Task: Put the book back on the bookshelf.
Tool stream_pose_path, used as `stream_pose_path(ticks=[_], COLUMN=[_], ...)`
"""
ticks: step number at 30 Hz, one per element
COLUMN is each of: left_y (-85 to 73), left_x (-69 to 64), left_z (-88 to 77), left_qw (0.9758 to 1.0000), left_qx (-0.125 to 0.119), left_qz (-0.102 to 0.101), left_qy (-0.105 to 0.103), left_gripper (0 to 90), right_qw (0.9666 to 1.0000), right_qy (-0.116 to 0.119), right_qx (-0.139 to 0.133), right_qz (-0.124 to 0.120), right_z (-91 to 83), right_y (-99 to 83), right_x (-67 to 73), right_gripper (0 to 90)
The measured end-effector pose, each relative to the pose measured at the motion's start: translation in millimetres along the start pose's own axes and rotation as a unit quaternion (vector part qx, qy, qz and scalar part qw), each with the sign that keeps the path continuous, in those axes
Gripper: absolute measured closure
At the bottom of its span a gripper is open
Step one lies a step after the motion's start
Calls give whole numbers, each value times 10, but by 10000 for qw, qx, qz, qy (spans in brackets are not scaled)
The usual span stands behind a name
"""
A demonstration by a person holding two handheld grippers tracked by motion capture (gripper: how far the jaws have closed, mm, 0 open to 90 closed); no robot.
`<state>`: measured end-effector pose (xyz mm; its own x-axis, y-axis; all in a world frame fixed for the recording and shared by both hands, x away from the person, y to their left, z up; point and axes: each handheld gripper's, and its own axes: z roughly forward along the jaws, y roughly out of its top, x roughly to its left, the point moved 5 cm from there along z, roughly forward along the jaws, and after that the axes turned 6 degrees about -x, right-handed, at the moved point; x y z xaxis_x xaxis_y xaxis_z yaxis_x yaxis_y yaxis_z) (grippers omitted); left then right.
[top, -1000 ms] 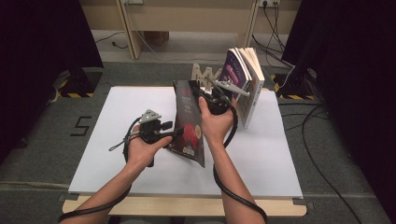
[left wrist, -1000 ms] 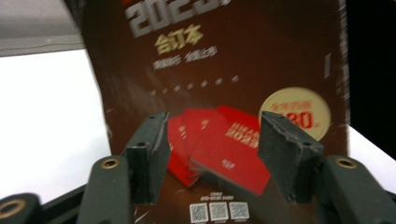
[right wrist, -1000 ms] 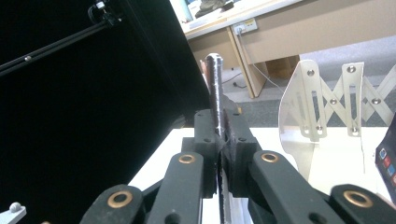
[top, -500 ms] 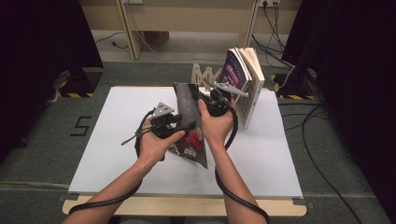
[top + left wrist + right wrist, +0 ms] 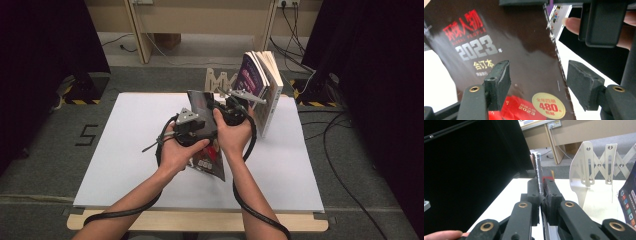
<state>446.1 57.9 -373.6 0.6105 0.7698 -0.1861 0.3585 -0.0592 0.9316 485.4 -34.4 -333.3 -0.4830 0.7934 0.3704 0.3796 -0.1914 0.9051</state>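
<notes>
Near the middle of the high view, a person holds a dark magazine (image 5: 204, 150) up over the white table (image 5: 125, 150). The right gripper (image 5: 541, 202) pinches the magazine's edge tight between its black pads (image 5: 550, 205). The left gripper (image 5: 537, 85) has just been opening its jaws, and they stand wide now, with the glossy cover between them but not squeezed. At the upper right of the high view, more magazines (image 5: 260, 85) lean by a folding metal rack (image 5: 217, 80). I think the job is to put this one in the rack. To do it well, the right gripper should keep its pinch. The left one should grab lower down before any lift, so the floppy pages do not bend.
</notes>
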Motion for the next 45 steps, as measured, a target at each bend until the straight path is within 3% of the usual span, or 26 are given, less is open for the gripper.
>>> stream_pose_path(ticks=[7,12,17,24,31,34,36,37,41,45], left_y=[22,9,-16,-93,-156,-184,-214,-227,-226,-242], left_x=[-62,-91,-116,-115,-75,-57,-32,-7,74,137], left_z=[80,142,121,-17,-89,-110,-139,-154,-223,-269], left_qw=[10000,9996,9996,9991,9982,9981,9980,9977,9978,9969], left_qx=[8,8,-59,-284,-208,-231,-269,-316,-358,-339], left_qz=[56,132,105,-199,-412,-365,-136,-125,-230,-538], left_qy=[34,232,263,258,380,446,560,586,509,470], left_gripper=[364,390,427,590,688,724,772,804,864,865], right_qw=[10000,10000,9999,9997,9992,9988,9979,9977,9990,9994], right_qy=[-15,-46,-26,2,-53,-91,-124,-121,221,329], right_qx=[79,75,108,230,369,390,425,440,297,23], right_qz=[4,35,113,26,-154,-272,-483,-499,-268,-80], right_z=[-31,-62,-89,-106,-46,-30,-23,-30,-123,-269], right_y=[22,24,15,8,-41,-56,-62,-58,-2,85], right_x=[-7,-21,-16,50,126,145,157,164,178,116], right_gripper=[854,856,856,864,857,830,765,724,679,668])
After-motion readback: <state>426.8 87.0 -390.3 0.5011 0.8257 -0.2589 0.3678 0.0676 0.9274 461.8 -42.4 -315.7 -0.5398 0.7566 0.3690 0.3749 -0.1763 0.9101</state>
